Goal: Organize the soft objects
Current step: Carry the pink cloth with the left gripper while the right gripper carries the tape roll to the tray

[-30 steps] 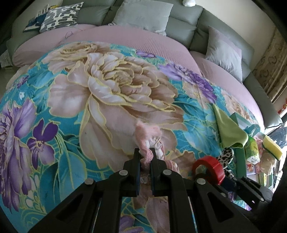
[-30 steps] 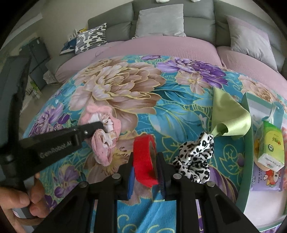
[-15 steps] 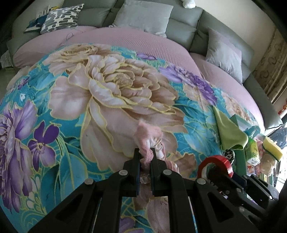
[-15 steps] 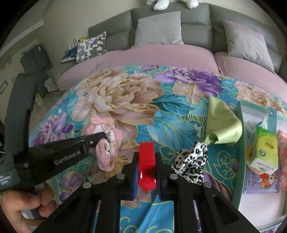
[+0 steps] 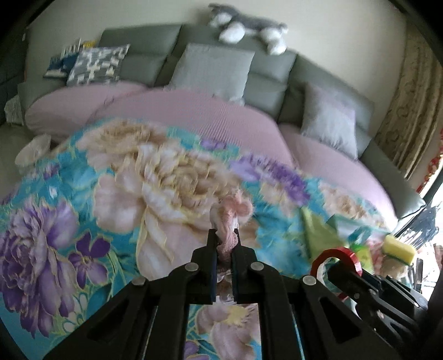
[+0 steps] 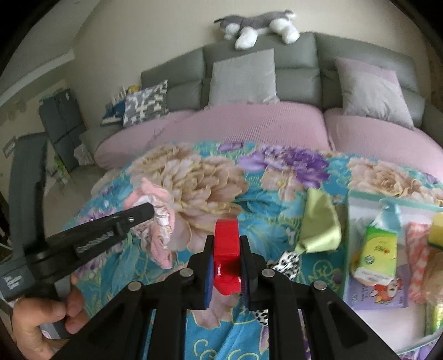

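My left gripper (image 5: 223,235) is shut on a pink fluffy cloth (image 5: 231,218) and holds it up over the floral blanket (image 5: 97,210). The cloth (image 6: 157,218) hangs from that gripper (image 6: 149,211) in the right wrist view. My right gripper (image 6: 227,241) is shut on a red band (image 6: 226,260), which also shows in the left wrist view (image 5: 336,256). A leopard-print cloth (image 6: 288,263) lies just right of it, partly hidden. A green cloth (image 6: 321,224) lies crumpled further right.
A teal-rimmed tray (image 6: 357,199) at the right holds a green tissue pack (image 6: 376,252), a yellow sponge (image 5: 398,247) and other items. Behind are a pink-covered sofa (image 6: 249,124), grey cushions (image 6: 243,74) and a plush dog (image 6: 257,25).
Both grippers have risen and tilted up with their loads, so the sofa back and plush dog have come into view. The leopard cloth has stayed on the blanket.
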`<state>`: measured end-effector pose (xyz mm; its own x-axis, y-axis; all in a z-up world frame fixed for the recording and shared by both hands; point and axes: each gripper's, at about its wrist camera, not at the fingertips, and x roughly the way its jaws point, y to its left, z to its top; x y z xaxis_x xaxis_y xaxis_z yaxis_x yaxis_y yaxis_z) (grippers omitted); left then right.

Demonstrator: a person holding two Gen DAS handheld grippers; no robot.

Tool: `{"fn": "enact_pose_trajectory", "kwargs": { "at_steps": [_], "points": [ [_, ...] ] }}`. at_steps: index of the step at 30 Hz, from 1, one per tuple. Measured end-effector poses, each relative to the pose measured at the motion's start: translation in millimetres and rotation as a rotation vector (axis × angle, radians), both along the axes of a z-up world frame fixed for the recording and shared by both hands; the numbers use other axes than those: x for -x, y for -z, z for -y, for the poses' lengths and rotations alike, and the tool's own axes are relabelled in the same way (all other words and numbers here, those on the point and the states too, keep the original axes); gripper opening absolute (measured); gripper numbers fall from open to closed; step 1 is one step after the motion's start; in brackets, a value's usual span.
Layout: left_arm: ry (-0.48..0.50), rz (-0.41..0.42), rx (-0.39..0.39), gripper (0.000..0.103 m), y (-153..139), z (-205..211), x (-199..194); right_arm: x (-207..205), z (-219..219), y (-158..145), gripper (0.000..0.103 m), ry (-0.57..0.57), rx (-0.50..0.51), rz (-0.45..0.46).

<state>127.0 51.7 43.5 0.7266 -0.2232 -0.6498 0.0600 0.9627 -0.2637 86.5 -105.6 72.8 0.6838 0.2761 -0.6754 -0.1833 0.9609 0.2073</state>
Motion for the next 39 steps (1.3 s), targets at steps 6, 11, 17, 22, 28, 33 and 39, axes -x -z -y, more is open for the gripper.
{"fn": "enact_pose_trajectory", "kwargs": {
  "at_steps": [6, 11, 17, 22, 28, 33, 39],
  "points": [
    [0.078, 0.116, 0.008, 0.008, -30.0, 26.5, 14.8, 10.8, 30.5, -25.9, 0.017, 0.087, 0.001, 0.067],
    [0.197, 0.158, 0.017, 0.008, -40.0, 64.9, 23.7, 23.0, 75.9, -42.0, 0.017, 0.227, 0.031, 0.094],
    [0.343, 0.170, 0.015, 0.008, -40.4, 116.5, 35.1, 36.1, 123.5, -49.4, 0.017, 0.358, 0.068, 0.089],
    [0.473, 0.149, -0.009, 0.008, -26.6, 167.9, 44.5, 40.9, 149.5, -45.9, 0.017, 0.408, 0.066, 0.073],
    [0.560, 0.103, -0.070, 0.008, 0.0, 210.2, 47.7, 44.4, 164.3, -33.4, 0.017, 0.410, 0.071, 0.033],
    [0.588, 0.055, -0.086, 0.008, 20.3, 227.3, 45.5, 40.9, 179.1, -11.0, 0.017, 0.425, 0.048, -0.038],
    [0.617, 0.024, -0.142, 0.008, 41.0, 248.1, 42.3, 36.3, 192.1, 15.9, 0.017, 0.431, 0.021, -0.118]
  ]
}}
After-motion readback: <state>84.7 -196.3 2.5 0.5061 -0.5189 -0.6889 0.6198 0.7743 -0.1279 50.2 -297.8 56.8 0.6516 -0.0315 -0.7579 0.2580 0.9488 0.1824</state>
